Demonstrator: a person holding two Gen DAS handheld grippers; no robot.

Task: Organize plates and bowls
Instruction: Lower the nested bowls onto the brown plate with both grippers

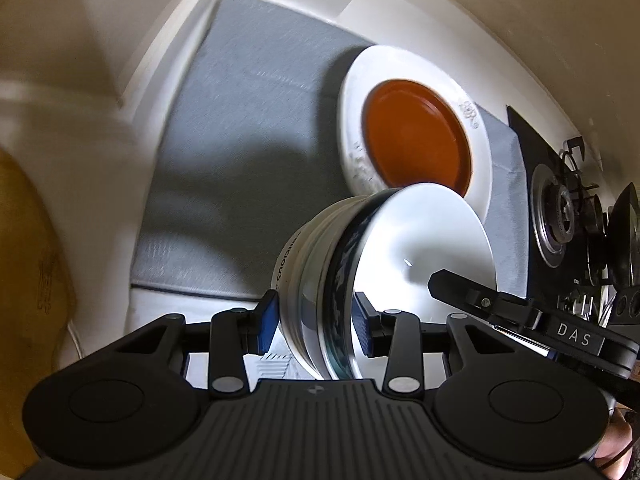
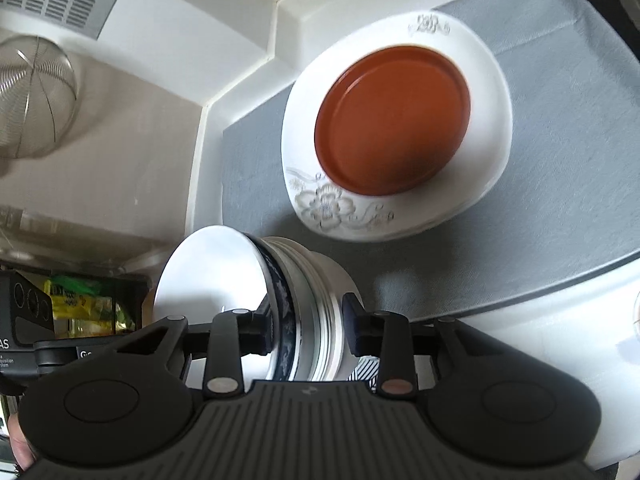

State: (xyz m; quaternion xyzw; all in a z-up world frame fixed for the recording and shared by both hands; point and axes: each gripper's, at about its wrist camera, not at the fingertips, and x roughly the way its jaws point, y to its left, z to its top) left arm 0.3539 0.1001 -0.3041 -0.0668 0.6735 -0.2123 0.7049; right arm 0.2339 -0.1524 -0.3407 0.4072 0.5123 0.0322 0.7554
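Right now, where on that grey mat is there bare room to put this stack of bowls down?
The grey mat is bare between the white plate carrying the orange dish and the wall-side counter edge. It's crowded by the stove burner, where the plate nearly reaches the mat's edge.

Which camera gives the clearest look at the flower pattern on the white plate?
The right wrist view: the white plate faces the camera, and its grey flower pattern shows on the near rim. In the left wrist view the rim markings are small and blurred, partly hidden behind the held bowls.
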